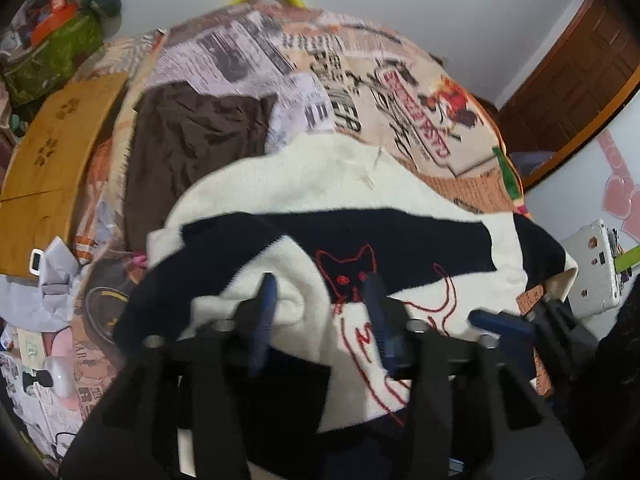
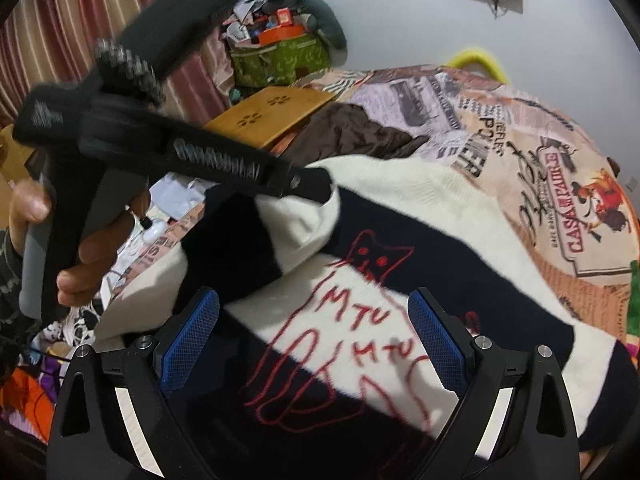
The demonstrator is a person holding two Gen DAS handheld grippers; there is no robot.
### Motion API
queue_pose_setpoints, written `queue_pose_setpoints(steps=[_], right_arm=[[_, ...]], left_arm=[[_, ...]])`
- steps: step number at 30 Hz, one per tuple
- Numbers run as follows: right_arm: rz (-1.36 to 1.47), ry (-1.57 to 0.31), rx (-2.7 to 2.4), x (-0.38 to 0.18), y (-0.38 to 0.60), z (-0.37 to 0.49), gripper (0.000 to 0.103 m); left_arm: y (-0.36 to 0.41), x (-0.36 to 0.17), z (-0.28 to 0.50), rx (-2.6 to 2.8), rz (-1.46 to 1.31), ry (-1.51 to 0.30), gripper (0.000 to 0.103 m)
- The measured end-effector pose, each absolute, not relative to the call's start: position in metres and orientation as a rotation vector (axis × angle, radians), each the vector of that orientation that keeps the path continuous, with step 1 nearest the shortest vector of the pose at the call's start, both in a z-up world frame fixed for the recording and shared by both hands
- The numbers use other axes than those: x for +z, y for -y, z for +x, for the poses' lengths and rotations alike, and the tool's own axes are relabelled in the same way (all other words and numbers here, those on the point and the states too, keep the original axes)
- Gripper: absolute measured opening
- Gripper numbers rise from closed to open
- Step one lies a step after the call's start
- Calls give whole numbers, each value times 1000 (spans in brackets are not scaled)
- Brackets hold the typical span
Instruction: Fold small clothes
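A cream and navy striped sweater with a red outline cat lies on the bed; it also fills the right wrist view. My left gripper has its blue fingers partly closed around a fold of the sweater's sleeve. From the right wrist view it reaches in from the left and holds the folded sleeve over the sweater's body. My right gripper is open and empty just above the cat drawing. Its blue pads stand wide apart.
A brown garment lies beyond the sweater on the newspaper-print bedspread. A wooden lap tray sits at the left, with a green bag behind it. Clutter lies along the bed's left edge. A white device is at the right.
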State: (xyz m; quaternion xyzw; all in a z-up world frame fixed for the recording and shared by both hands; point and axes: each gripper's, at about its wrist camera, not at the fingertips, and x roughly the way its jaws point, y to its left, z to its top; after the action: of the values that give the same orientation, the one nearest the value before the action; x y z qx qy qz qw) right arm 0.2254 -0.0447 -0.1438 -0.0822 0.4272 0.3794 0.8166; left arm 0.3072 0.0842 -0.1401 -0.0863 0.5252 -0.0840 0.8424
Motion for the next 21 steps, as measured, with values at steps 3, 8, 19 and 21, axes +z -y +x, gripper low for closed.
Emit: queue_pose_setpoints(steps=[3, 8, 19, 21], right_arm=[[-186, -933, 837, -150, 30, 219, 94], [-178, -977, 873, -157, 9, 215, 87], [-139, -1158, 876, -185, -32, 209, 68], [-121, -1161, 863, -188, -35, 211, 59]], left_arm=[[-106, -130, 292, -122, -160, -1058, 56], [-162, -126, 251, 24, -139, -1008, 62], [-226, -174, 181, 120, -164, -1061, 63], [-226, -180, 178, 112, -179, -1072, 63]])
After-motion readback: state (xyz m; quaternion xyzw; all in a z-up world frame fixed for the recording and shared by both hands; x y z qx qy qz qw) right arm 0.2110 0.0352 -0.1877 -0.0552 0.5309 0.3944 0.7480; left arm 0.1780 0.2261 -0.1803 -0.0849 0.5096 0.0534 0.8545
